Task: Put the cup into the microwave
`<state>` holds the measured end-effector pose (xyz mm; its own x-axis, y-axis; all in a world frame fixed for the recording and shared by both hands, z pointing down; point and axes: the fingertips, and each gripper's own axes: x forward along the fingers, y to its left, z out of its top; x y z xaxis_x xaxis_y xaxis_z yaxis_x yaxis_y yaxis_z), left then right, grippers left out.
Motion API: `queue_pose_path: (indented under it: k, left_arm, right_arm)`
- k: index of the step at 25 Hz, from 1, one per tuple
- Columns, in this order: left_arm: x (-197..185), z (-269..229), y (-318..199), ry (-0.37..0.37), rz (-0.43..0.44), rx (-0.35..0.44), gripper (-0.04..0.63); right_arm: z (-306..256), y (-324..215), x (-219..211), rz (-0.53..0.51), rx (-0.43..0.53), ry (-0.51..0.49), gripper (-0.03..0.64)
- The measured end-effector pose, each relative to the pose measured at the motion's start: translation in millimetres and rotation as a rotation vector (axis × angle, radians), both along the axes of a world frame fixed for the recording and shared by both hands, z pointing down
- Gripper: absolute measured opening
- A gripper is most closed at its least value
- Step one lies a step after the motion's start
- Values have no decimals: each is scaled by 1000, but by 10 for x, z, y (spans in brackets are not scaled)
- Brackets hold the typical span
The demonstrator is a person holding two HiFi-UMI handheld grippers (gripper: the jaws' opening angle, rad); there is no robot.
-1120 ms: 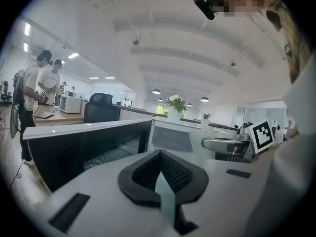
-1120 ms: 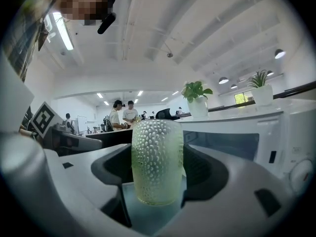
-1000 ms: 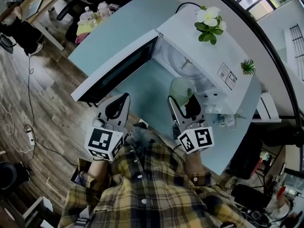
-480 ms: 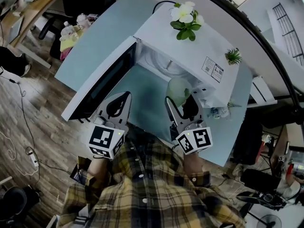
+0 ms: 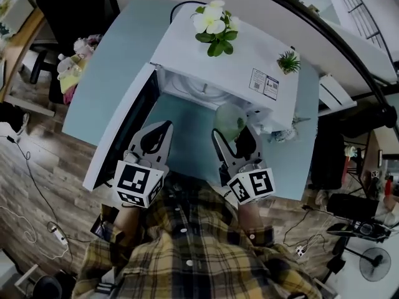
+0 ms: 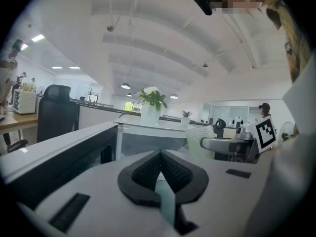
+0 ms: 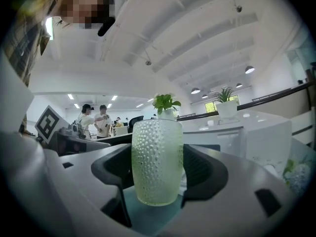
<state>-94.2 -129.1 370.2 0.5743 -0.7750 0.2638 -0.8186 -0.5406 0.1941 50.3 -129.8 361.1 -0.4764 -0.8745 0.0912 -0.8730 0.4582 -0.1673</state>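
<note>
A pale green dimpled cup (image 7: 157,161) stands upright between the jaws of my right gripper (image 7: 157,184), which is shut on it. In the head view the cup (image 5: 229,119) hangs over the light blue table (image 5: 187,120), just in front of the white microwave (image 5: 240,70), near the right side of its opening. The microwave door (image 5: 120,136) is swung wide open to the left. My left gripper (image 5: 161,131) is level with the right one, beside the door. It is shut (image 6: 159,158) with nothing in it. The cup (image 6: 199,141) also shows in the left gripper view.
A pot of white flowers (image 5: 213,22) and a small green plant (image 5: 288,61) stand on the microwave's top. The open door reaches past the table's front left edge. Chairs, cables and a wooden floor surround the table. Two people (image 7: 94,120) stand far off.
The head view has swung, so the microwave now faces me more squarely and its door lies further left. Both grippers keep their places, the cup still held just before the opening.
</note>
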Motion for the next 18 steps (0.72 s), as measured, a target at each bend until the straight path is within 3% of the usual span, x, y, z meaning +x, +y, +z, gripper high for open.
queue_pose_path:
  k: [8, 18]
  left_arm:
    - [128, 66, -81, 1, 93, -17, -11]
    - [181, 188, -15, 9, 124, -49, -11]
  right_arm:
    - [56, 5, 33, 67, -7, 2, 327]
    - [186, -51, -9, 67, -7, 4, 327]
